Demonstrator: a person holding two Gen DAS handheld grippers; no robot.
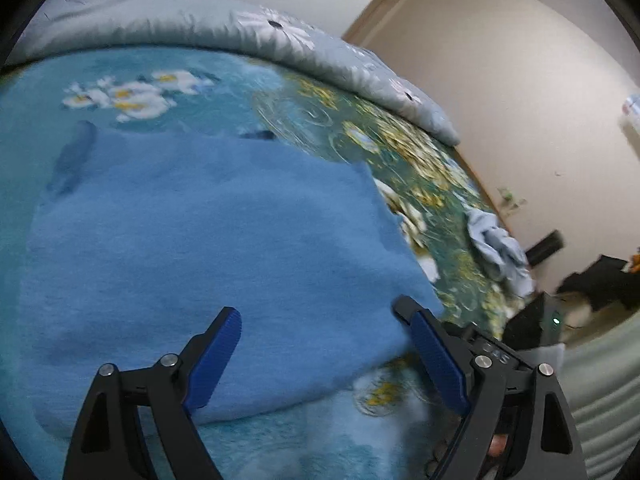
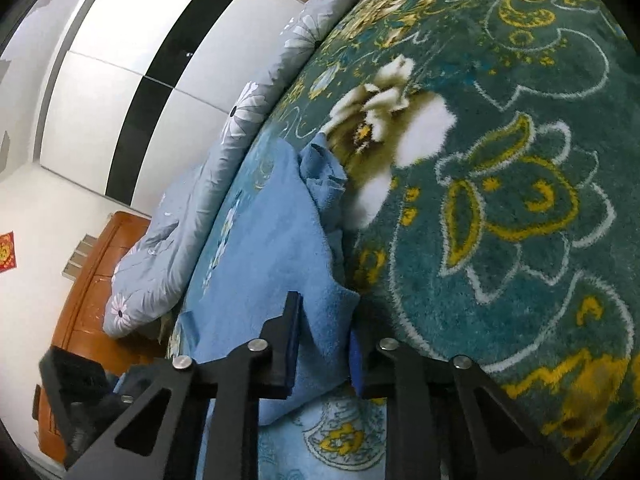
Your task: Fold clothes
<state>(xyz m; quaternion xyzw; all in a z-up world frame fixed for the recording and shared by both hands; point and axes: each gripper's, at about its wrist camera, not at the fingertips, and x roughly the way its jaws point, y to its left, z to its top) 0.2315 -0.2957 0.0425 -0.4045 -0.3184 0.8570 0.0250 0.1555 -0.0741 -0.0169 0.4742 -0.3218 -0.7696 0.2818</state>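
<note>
Left fingers: spread wide, gripping nothing; the left gripper hovers low over the near edge of the blue garment, lower middle of the left wrist view.
Right fingers: the right gripper is clenched onto a corner of that same garment, with blue cloth bunched between the two fingers at bottom centre of the right wrist view (it looks properly pinched, not just draped).
Where the garment is: lying fairly flat on the bed's floral blanket, filling the middle and left of the left wrist view; in the right wrist view it runs up the centre with a rumpled fold near the white flower.
Other stuff: a grey daisy-print quilt is heaped along the far side of the bed, and a crumpled pale blue cloth sits at the bed's right edge, well apart from the garment.
Step in hand (my guess): one corner is grabbed, the other not yet.
How to do it well: bring the left fingers down onto the matching corner or hem, pinching only the garment and not the fuzzy blanket under it.
Then: lift both corners together, keep the edge taut, and carry it over evenly so the fold lands square.
Watch out: that rumpled bit may get trapped inside the fold, so smooth it first.
</note>
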